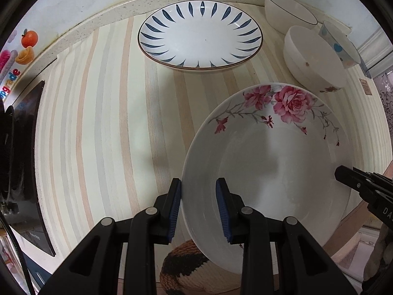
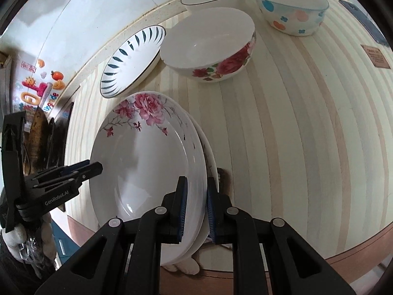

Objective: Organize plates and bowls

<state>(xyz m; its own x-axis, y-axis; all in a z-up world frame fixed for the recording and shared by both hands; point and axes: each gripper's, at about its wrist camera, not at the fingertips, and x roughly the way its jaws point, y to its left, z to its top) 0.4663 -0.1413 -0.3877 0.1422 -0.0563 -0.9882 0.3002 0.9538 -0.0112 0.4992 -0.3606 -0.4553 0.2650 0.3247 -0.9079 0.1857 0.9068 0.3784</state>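
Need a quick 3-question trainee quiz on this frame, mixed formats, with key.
1. True or false: the blue-leaf plate lies on the counter, apart from the rose plates.
2. How many bowls stand on the counter? A) two B) three C) four
3. Fill in: the right gripper has its jaws either side of the rim of ___ stacked rose plates.

Key: 1 true; 2 B; 3 two.
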